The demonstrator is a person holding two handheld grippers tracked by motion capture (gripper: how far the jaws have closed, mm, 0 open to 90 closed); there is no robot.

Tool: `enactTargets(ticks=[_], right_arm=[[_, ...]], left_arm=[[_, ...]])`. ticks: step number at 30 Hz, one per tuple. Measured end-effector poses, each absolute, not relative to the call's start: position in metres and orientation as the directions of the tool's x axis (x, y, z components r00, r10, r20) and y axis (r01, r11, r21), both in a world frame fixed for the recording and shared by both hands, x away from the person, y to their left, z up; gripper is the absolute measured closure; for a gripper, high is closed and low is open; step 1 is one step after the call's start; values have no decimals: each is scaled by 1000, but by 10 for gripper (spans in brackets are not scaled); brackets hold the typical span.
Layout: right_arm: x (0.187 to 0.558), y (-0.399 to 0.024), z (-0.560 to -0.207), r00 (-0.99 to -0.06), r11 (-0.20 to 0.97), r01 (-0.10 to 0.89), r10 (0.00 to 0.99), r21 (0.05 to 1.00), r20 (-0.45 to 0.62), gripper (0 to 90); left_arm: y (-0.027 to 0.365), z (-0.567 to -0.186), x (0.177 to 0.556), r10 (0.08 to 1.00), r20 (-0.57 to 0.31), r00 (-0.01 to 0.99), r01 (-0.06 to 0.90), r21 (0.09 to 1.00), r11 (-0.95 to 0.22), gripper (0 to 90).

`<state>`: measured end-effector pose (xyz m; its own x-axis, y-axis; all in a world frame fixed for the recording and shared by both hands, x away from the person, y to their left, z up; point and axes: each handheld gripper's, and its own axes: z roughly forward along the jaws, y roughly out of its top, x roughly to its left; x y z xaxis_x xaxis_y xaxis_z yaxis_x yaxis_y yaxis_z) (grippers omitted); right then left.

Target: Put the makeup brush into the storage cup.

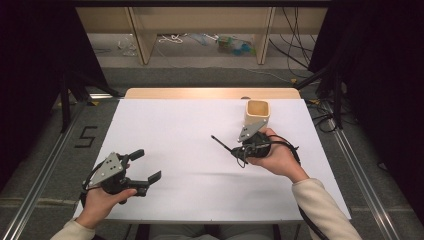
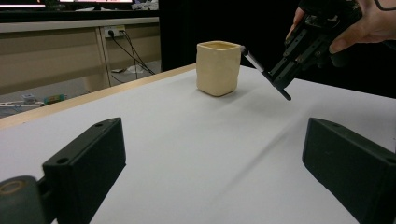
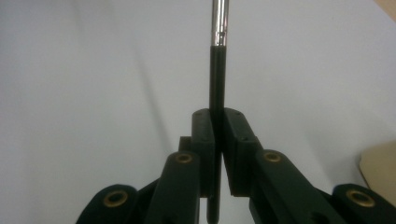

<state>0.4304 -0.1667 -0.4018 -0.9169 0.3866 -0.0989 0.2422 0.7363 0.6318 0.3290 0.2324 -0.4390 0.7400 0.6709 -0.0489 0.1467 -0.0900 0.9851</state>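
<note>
A cream square cup (image 1: 257, 114) (image 2: 218, 67) stands upright on the white table (image 1: 175, 125), toward its far right. Just in front of it my right gripper (image 1: 240, 150) (image 2: 280, 77) (image 3: 218, 126) is shut on a thin black and silver pen (image 1: 222, 143) (image 2: 254, 62) (image 3: 218, 70). The pen sticks out of the jaws to the left, slanting above the sheet. A corner of the cup (image 3: 380, 172) shows at the right edge of the right gripper view. My left gripper (image 1: 147, 165) (image 2: 215, 172) is open near the front left, with nothing between its jaws, pointing toward the cup.
The table's wooden far edge (image 1: 210, 93) shows beyond the white sheet. A taped "5" (image 1: 86, 136) marks the floor to the left. Metal rails (image 1: 362, 175) run along both sides. Cables (image 1: 295, 55) and wooden furniture legs (image 1: 142, 40) are behind the table.
</note>
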Motion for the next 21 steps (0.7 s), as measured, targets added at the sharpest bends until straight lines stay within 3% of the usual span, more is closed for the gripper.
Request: enactTargets(ticks=[21], right_arm=[[430, -174, -404, -902, 671, 248, 423, 699, -85, 844]], left_arm=[[232, -439, 329, 670, -50, 740, 147, 985, -89, 56]])
